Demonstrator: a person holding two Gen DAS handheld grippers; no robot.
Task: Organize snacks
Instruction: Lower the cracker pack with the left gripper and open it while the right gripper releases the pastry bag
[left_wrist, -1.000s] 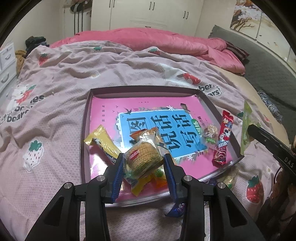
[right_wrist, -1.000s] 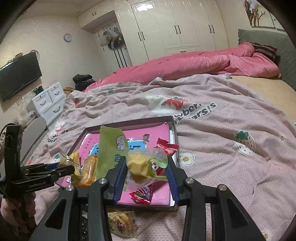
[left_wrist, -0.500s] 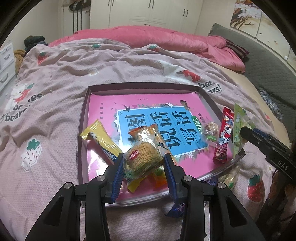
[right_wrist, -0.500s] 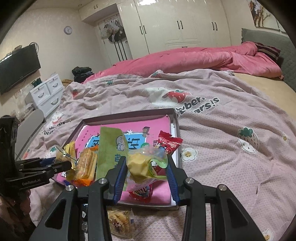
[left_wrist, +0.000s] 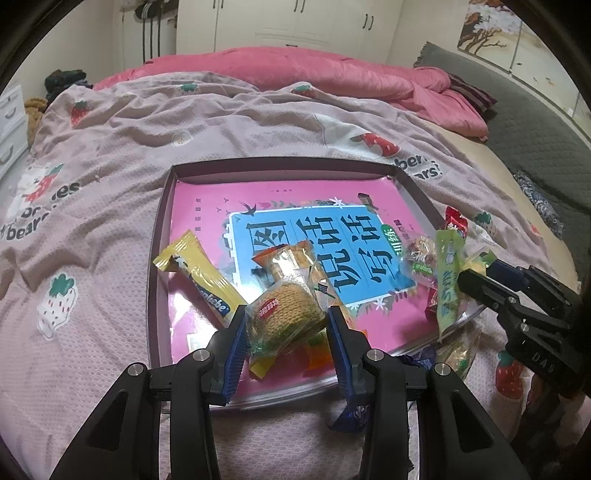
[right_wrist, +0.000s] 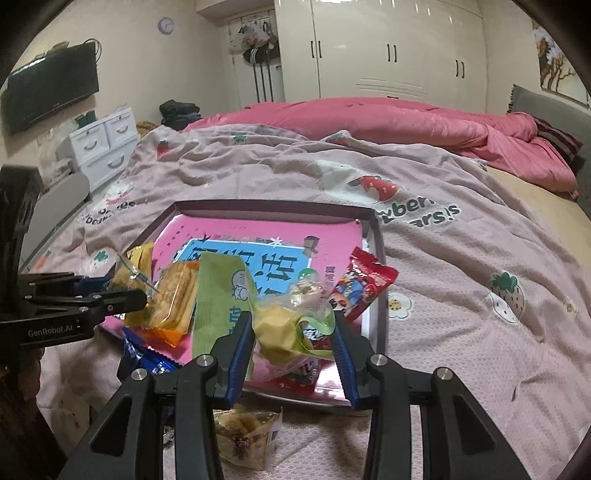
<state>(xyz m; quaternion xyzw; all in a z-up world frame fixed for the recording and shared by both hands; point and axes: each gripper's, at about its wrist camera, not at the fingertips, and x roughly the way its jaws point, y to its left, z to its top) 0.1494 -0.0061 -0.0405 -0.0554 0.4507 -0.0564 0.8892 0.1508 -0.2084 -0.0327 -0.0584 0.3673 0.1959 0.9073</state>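
Two grippers hover over our tray (left_wrist: 159, 266) on the bed. Our left gripper (left_wrist: 286, 325) fingers pinch a wrapped biscuit (left_wrist: 286, 317); our right gripper (right_wrist: 293, 328) fingers pinch a clear snack bag (right_wrist: 291, 328).

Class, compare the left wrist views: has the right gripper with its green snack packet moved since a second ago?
Yes. The right gripper and its green packet have shifted leftward, from outside the tray's right rim to over the tray.

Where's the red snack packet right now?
In the right wrist view the red snack packet lies at the right edge of the tray, partly over its rim, just beyond the right gripper.
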